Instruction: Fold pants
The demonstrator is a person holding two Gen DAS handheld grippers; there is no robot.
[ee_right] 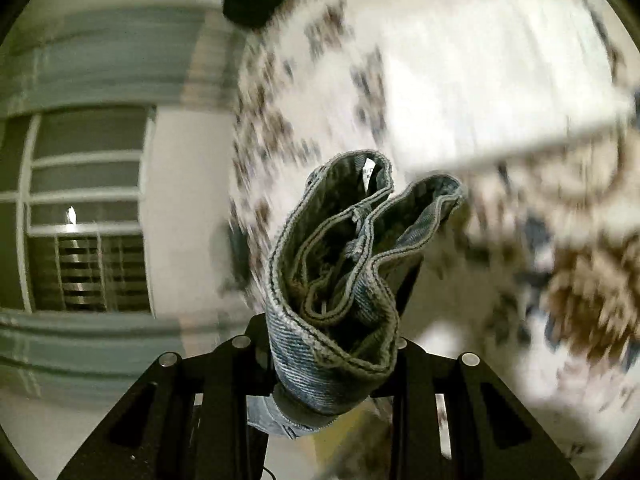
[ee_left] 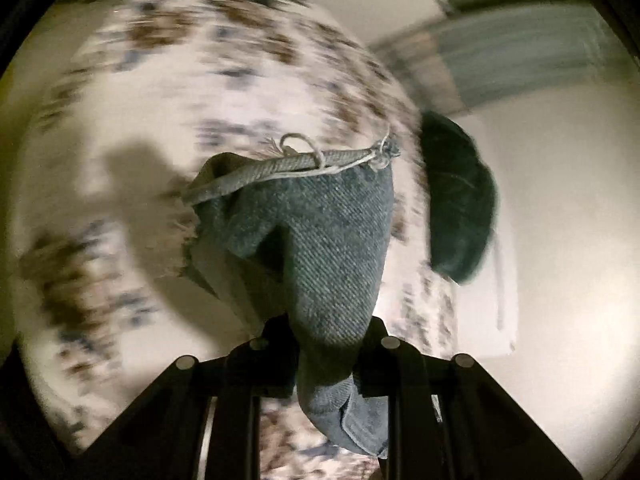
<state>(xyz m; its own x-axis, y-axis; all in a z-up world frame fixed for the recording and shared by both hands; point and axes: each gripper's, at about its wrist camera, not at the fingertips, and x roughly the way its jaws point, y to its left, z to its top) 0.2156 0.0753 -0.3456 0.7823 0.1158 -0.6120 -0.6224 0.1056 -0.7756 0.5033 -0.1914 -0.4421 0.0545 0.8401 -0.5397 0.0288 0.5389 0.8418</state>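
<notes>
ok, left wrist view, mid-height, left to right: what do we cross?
Hand-shaped shadow on the patterned bedspread → frayed hem of the jeans held in the left gripper → dark green cushion → plain pale wall.

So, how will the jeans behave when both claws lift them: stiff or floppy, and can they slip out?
The jeans are probably floppy: in the left claw the denim droops and bunches. They look fairly thick, since the waistband stands up in folded layers from the right claw, so likely heavy for cloth. The coarse weave suggests little slipping.
</notes>
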